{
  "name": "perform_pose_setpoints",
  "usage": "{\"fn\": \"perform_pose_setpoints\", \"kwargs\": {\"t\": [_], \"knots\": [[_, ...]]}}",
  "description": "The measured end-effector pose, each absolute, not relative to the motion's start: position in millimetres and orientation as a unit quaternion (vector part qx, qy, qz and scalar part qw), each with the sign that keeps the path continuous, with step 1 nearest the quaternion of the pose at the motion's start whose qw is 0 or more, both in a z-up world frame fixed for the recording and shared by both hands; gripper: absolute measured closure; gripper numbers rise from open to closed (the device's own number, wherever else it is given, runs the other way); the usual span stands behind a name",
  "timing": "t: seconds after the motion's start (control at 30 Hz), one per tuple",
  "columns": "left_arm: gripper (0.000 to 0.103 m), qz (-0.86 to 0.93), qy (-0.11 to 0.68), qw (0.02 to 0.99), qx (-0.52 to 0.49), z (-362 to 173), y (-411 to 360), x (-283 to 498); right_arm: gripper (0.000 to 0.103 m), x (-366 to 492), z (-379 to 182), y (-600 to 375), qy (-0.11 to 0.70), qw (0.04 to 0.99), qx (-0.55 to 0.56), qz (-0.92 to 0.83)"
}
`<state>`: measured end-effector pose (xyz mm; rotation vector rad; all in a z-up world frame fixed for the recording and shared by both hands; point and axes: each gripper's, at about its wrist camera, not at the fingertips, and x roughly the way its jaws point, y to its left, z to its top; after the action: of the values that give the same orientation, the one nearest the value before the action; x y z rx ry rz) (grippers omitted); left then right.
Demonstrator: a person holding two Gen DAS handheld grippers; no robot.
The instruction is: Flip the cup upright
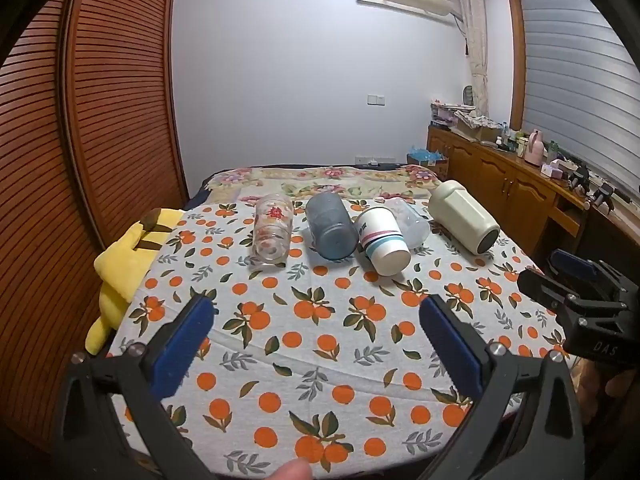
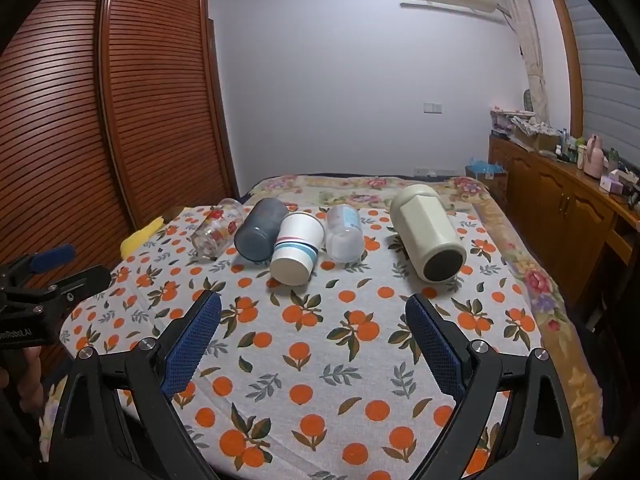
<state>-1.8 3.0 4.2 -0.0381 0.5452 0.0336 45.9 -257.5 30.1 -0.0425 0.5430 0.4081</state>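
Several cups lie on their sides in a row on the orange-print cloth [image 1: 320, 320]: a clear glass with red print [image 1: 272, 226] [image 2: 216, 232], a grey-blue tumbler [image 1: 330, 226] [image 2: 260, 230], a white paper cup with stripes [image 1: 384, 242] [image 2: 296, 246], a clear plastic cup [image 1: 410, 220] [image 2: 344, 234], and a cream mug [image 1: 464, 218] [image 2: 428, 232]. My left gripper [image 1: 316, 312] is open and empty, well short of the cups. My right gripper [image 2: 314, 312] is open and empty, also short of them.
A yellow plush toy [image 1: 128, 264] lies at the cloth's left edge. A slatted wooden wardrobe [image 1: 100, 100] stands on the left. A wooden sideboard [image 1: 500, 176] with clutter runs along the right. The right gripper shows in the left wrist view [image 1: 580, 292].
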Motion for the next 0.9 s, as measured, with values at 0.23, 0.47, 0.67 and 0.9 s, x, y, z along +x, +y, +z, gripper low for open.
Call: {"fn": "perform_pose_setpoints", "kwargs": {"t": [0.23,0.47,0.67,0.9], "knots": [[0.000,0.018,0.265,0.964,-0.016,10,3,-3,0.008,45,31,-258,0.265,0.943,-0.021,0.199],[0.000,0.017,0.263,0.965,-0.014,12,2,-3,0.008,43,33,-260,0.263,0.944,-0.021,0.199],[0.000,0.017,0.255,0.967,-0.011,16,0,-6,0.008,43,35,-259,0.260,0.945,-0.022,0.199],[0.000,0.019,0.249,0.968,-0.010,18,0,-8,0.008,43,37,-261,0.259,0.945,-0.022,0.199]]}}
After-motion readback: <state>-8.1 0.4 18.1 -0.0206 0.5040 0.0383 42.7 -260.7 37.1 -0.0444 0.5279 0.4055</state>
